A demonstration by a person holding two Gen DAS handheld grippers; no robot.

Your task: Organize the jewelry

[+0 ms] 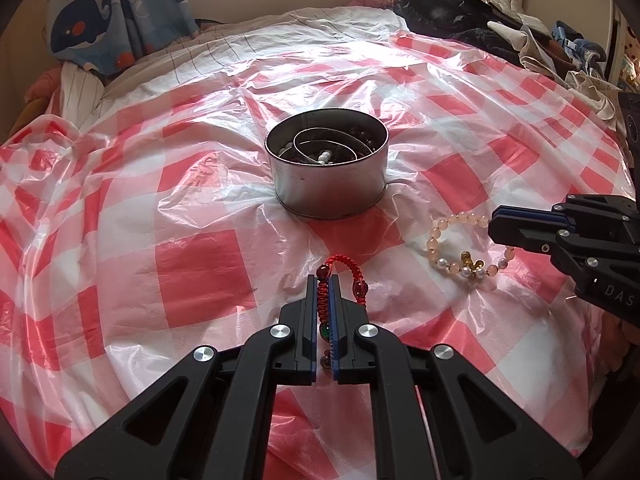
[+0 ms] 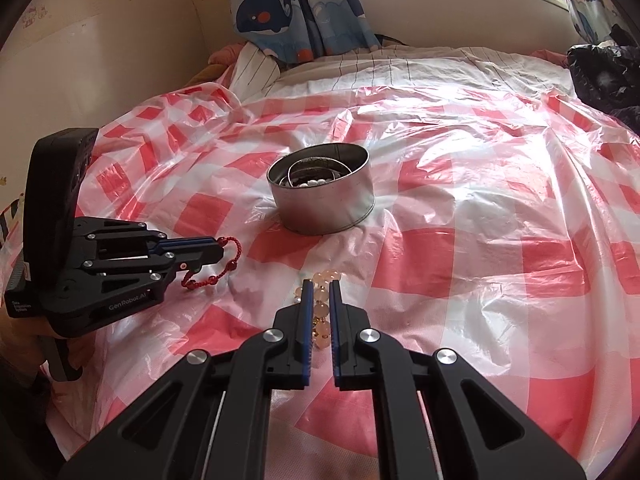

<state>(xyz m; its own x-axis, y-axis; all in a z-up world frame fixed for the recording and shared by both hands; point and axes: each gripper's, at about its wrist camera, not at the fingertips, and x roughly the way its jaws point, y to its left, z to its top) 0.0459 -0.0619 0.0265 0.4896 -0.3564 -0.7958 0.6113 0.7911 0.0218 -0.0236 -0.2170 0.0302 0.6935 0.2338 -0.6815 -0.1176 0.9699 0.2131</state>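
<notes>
My left gripper (image 1: 323, 280) is shut on a red braided cord bracelet (image 1: 349, 265) with dark red beads, whose loop sticks out past the fingertips just above the sheet. From the right wrist view that same left gripper (image 2: 218, 249) shows at the left with the red cord bracelet (image 2: 236, 249) dangling from it. My right gripper (image 2: 321, 285) is shut on a pale peach bead bracelet (image 2: 322, 307). In the left wrist view the peach bracelet (image 1: 438, 227) with its pearl and amber beads hangs from the right gripper (image 1: 495, 224). A round metal tin (image 1: 327, 162) holding bangles and beads stands beyond both.
A red and white checked plastic sheet (image 1: 200, 256) covers the bed. Dark clothes (image 1: 452, 8) are piled at the far right. A whale-print curtain (image 2: 288, 4) hangs at the back under a window. A wall (image 2: 100, 40) borders the bed on the left.
</notes>
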